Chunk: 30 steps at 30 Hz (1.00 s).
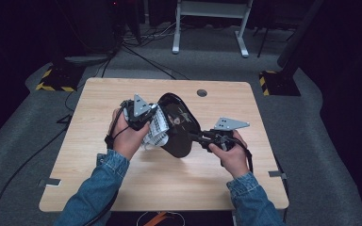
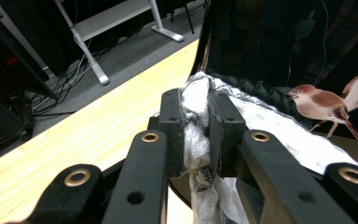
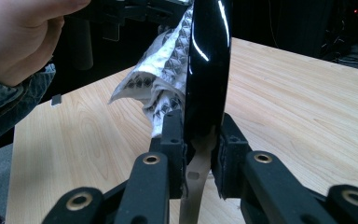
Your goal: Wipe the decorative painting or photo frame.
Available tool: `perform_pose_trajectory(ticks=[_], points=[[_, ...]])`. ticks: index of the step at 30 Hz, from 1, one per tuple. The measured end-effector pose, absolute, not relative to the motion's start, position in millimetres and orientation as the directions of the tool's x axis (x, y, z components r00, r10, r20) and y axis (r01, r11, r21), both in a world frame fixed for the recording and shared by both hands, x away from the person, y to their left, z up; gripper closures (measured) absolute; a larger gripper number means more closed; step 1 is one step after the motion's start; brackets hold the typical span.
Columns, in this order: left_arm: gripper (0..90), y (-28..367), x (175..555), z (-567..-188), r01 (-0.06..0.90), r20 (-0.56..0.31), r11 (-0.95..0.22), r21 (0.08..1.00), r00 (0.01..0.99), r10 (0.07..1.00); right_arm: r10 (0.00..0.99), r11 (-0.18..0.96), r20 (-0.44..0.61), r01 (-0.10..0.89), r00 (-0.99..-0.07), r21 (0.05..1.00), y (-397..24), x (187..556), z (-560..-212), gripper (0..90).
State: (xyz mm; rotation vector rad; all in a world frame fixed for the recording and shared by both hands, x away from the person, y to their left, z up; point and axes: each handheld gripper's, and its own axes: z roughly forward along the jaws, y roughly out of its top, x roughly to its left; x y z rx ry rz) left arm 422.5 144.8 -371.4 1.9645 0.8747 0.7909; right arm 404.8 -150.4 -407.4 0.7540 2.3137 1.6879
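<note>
A glossy black tray [image 1: 179, 126] with painted birds [image 2: 324, 102] is held tilted on edge above the middle of the wooden table [image 1: 122, 183]. My right gripper [image 1: 201, 138] is shut on the tray's rim [image 3: 206, 84], which stands upright between its pads. A white patterned cloth [image 1: 154, 131] is pressed against the tray's face. My left gripper [image 1: 143, 117] is shut on a bunched fold of that cloth [image 2: 196, 126]. The cloth [image 3: 161, 86] hangs to the left of the tray in the right gripper view, below the other hand.
The table has a round cable hole [image 1: 201, 92] near its far edge. Beyond the table stand a white desk frame [image 1: 209, 23], floor cables and two stands with yellow-black taped bases [image 1: 56, 77].
</note>
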Motion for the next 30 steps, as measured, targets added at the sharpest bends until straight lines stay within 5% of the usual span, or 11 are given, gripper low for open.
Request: perform_pose_trajectory(ticks=[18, 30], points=[[77.9, 100.0, 388.7, -385.9, 0.228, 0.257, -0.504, 0.833, 0.646, 0.718, 0.5, 0.222, 0.162, 0.307, -0.851, 0.926, -151.1, 405.3, -407.4, 77.5], [77.7, 117.9, 400.8, -389.0, 0.264, 0.238, -0.48, 0.837, 0.615, 0.752, 0.496, 0.225, 0.16, 0.304, -0.854, 0.926, -151.1, 405.2, -407.2, 77.5]])
